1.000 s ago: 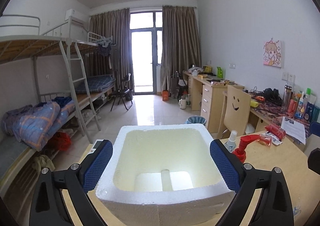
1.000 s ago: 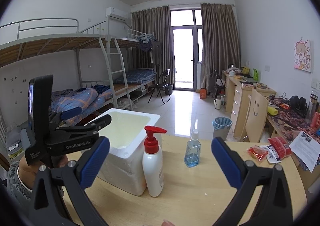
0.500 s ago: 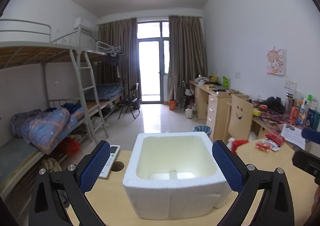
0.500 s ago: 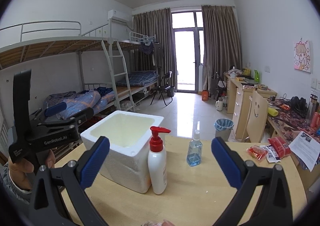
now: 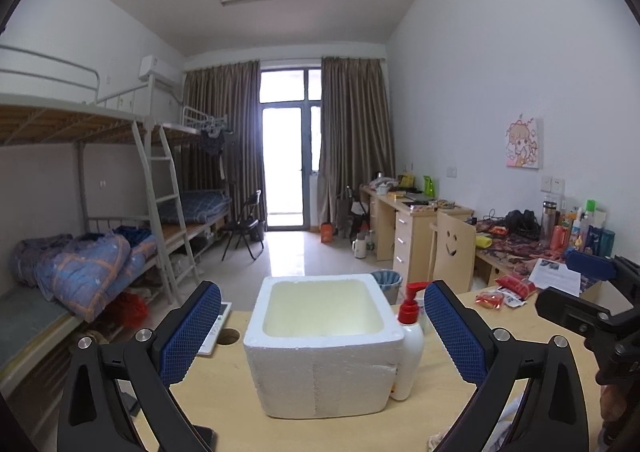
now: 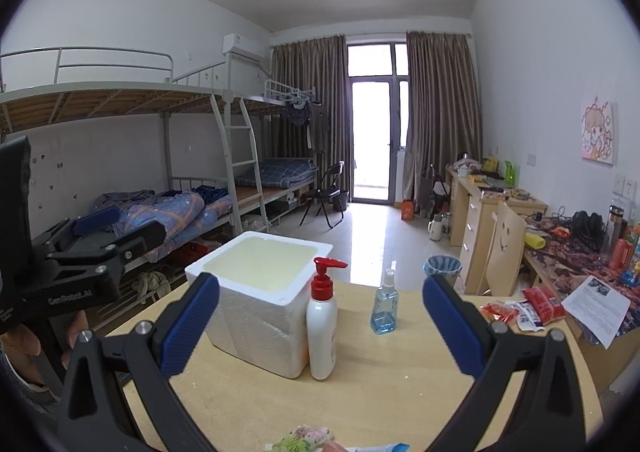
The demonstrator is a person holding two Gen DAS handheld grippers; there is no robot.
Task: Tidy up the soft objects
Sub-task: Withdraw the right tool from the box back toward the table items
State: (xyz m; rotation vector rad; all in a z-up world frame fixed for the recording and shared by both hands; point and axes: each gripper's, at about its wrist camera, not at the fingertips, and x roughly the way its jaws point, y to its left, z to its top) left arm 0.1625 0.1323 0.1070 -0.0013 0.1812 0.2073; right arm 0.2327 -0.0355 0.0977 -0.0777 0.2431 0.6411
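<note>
Both your grippers, left gripper (image 5: pixel 322 332) and right gripper (image 6: pixel 320 326), hang spread and empty before the foam box (image 5: pixel 322 346), probably the bin; something soft (image 6: pixel 308 436) barely shows below.

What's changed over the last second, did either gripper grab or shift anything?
The left gripper has backed away from the foam box, which now looks smaller in its view; the pump bottle shows beside it. The right gripper drew back slightly. Nothing was grasped or released: both stay open and empty. Box, pump bottle and spray bottle kept their places.
</note>
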